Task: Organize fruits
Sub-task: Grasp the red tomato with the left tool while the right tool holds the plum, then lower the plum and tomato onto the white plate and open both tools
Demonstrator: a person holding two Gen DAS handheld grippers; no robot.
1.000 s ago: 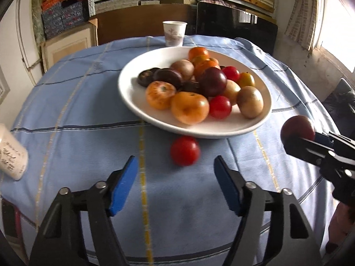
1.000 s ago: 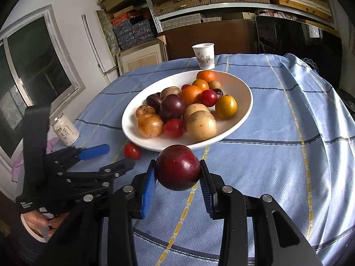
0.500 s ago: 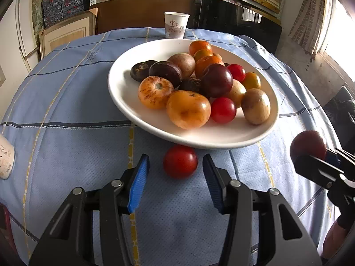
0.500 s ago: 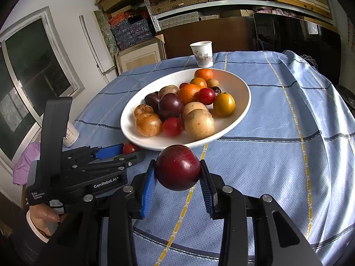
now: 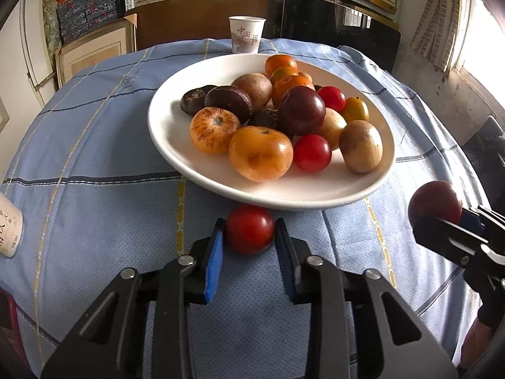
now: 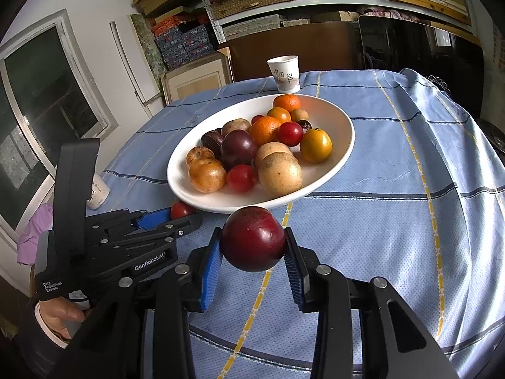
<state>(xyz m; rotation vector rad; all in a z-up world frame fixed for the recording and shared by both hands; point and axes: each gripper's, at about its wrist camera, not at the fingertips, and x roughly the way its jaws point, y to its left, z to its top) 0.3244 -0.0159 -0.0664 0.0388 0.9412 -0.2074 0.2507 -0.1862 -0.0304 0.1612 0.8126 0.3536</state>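
Observation:
A small red tomato (image 5: 249, 229) lies on the blue tablecloth just in front of the white plate (image 5: 315, 188), which is heaped with several fruits. My left gripper (image 5: 249, 232) is closing on the tomato, its blue pads touching both sides. In the right wrist view the same tomato (image 6: 181, 210) peeks out at the left gripper's tips, below the plate's rim (image 6: 176, 186). My right gripper (image 6: 252, 246) is shut on a dark red plum (image 6: 252, 240) and holds it above the cloth, near the plate's front edge. The plum (image 5: 434, 200) also shows at the right of the left wrist view.
A paper cup (image 5: 246, 34) stands behind the plate at the table's far edge. Another printed cup (image 5: 8, 230) lies at the left edge of the cloth. Shelves with boxes and a framed panel fill the background. A person's hand (image 6: 60, 315) grips the left tool.
The left gripper moved forward to the tomato and its jaws narrowed from wide apart until they touch it. The right gripper kept still with the plum.

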